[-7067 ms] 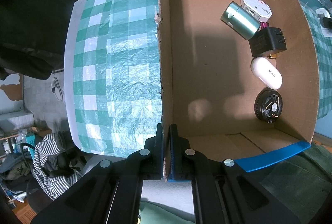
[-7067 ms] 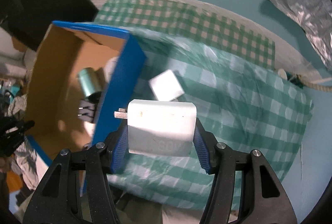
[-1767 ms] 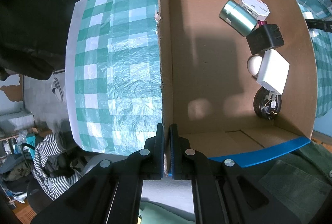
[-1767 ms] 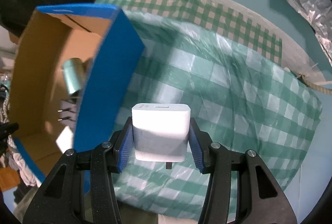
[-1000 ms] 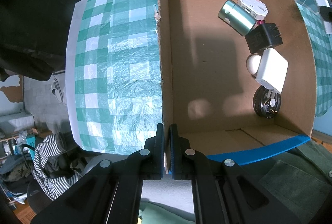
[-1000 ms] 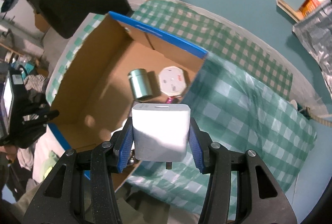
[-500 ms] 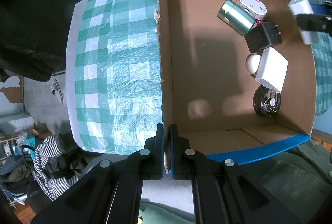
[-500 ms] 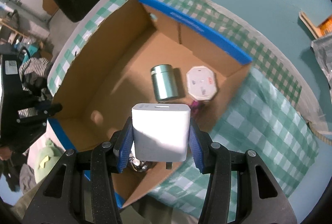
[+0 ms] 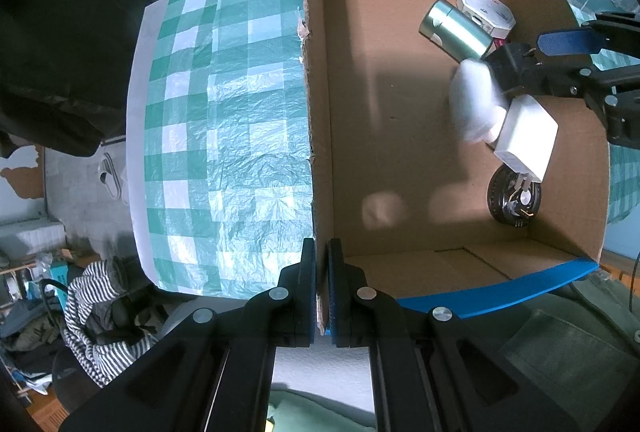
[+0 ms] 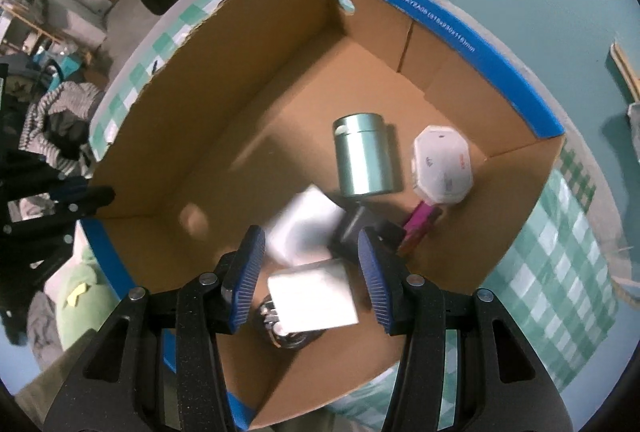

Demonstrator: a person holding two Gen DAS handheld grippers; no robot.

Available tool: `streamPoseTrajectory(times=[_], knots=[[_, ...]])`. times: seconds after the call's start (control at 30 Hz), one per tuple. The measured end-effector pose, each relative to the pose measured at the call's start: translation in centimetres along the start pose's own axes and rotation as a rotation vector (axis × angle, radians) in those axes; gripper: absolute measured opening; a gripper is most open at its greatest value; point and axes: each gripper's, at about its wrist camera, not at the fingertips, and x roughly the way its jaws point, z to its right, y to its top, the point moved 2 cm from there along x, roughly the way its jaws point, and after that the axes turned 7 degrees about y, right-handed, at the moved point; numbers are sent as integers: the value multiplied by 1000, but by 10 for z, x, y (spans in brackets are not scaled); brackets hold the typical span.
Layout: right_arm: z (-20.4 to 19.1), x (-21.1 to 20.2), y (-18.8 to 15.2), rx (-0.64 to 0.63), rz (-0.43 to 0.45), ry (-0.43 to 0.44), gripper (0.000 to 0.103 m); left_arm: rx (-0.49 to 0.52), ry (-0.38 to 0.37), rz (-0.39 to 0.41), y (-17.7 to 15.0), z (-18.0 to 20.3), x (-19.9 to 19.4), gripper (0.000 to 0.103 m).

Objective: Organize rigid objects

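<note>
Above the open cardboard box (image 10: pixel 248 135), right tongs (image 10: pixel 310 236) spread wide, blue ribbed pads pressing on nothing. Just beyond the tips, white charger block (image 10: pixel 294 232), smeared by motion and apparently dropping free toward the box floor, close beside the black adapter (image 10: pixel 354 228). At the near wall of the box, left tongs (image 9: pixel 321 288) pressed together on the cardboard edge, steadying the carton on the surface under its green-and-white checked cloth (image 9: pixel 232 111). Step in hand, by judgement: release of the block among the things already stowed. For a clean release: hold the right tongs wide, lift straight up clear of the wall, avoid any sideways sweep into the contents, and maintain the left pinch against skidding on the slick cloth. Contents, grouped along one side of the box: teal metal cylinder (image 10: pixel 362 159), lying on its side, smooth and brushed, liable to roll; white octagonal case (image 10: pixel 442 163), flat-faced glossy plastic; magenta item (image 10: pixel 420 222), mostly hidden, identity unclear; second white charger (image 10: pixel 312 298), square-cornered matte plastic, resting partly on a black ribbed disc (image 10: pixel 280 332). Box: brown corrugated board, stiff but light, blue printed rim, ragged torn edge on one wall, round hole in another. Cloth: thin, crinkled, faintly shiny sheet.
</note>
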Motion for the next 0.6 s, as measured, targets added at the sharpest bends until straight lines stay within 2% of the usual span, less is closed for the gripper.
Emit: streamPoseTrajectory(times=[0.5, 0.57, 0.6], knots=[[36, -46, -26, 161, 117, 0, 50, 9, 8, 2, 1, 1, 0, 5], [42, -53, -33, 191, 137, 3, 52, 9, 9, 2, 2, 1, 0, 5], [44, -56, -35, 204, 147, 4, 56, 9, 10, 1, 2, 1, 0, 5]])
